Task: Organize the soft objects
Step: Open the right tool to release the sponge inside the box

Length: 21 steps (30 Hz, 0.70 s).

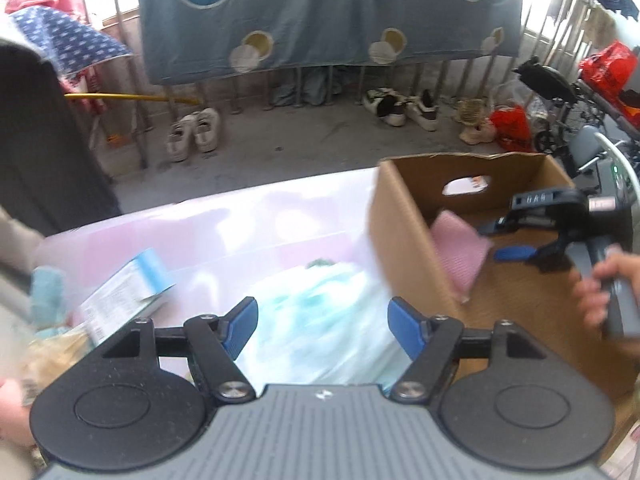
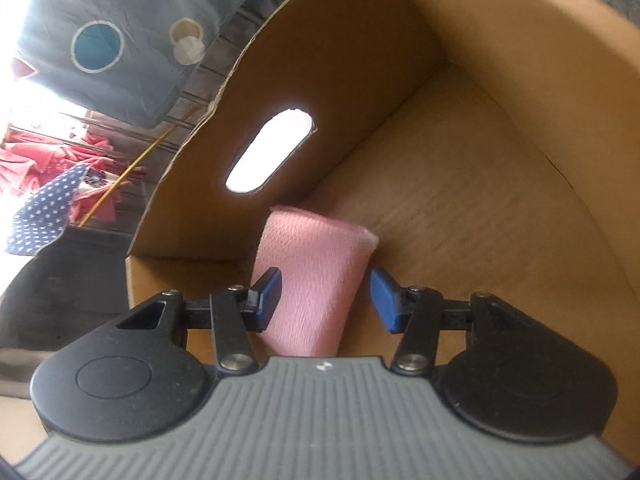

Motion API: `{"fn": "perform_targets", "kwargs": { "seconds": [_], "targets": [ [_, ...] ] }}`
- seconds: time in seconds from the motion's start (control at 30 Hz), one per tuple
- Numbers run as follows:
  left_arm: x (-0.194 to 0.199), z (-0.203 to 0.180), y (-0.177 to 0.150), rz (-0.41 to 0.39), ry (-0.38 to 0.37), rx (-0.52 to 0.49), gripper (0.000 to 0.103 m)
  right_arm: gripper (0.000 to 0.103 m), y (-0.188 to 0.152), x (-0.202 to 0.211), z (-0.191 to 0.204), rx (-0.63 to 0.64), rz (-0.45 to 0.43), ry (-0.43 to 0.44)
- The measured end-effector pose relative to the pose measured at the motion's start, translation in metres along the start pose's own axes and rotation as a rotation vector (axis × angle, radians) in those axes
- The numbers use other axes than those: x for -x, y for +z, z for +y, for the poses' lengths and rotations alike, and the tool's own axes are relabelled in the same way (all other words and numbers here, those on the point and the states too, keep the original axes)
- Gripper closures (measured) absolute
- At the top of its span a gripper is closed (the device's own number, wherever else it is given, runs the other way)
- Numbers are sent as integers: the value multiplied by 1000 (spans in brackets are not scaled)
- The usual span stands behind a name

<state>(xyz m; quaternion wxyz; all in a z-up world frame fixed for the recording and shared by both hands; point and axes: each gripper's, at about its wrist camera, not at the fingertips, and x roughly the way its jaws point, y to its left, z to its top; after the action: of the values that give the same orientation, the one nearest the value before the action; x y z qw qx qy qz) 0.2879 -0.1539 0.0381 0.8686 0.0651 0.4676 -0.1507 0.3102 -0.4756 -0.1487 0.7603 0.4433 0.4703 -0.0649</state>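
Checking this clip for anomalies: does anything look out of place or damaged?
The cardboard box has a ragged, torn top edge. Among the soft items in the clear bin, a stiff printed package looks misplaced.

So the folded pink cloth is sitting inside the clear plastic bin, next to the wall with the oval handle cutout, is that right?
Not quite. The folded pink cloth sits inside the brown cardboard box, not a clear plastic bin. The rest holds: it stands next to the wall with the oval handle cutout. The right wrist view shows this, and the left wrist view confirms it.
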Motion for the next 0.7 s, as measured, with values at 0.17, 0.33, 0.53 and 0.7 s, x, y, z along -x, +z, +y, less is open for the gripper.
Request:
{"fn": "perform_targets", "kwargs": {
  "seconds": [0.17, 0.33, 0.53, 0.7],
  "targets": [
    [21, 33, -24, -7, 26, 27, 30, 61, 3, -24, 12, 82, 17, -20],
    [41, 55, -44, -21, 20, 68, 30, 75, -2, -25, 31, 324, 38, -63],
    [55, 71, -68, -41, 4, 107, 30, 76, -5, -23, 42, 450, 95, -84],
    [60, 69, -77, -55, 16, 113, 30, 76, -1, -40, 48, 342, 74, -24]
  ]
}}
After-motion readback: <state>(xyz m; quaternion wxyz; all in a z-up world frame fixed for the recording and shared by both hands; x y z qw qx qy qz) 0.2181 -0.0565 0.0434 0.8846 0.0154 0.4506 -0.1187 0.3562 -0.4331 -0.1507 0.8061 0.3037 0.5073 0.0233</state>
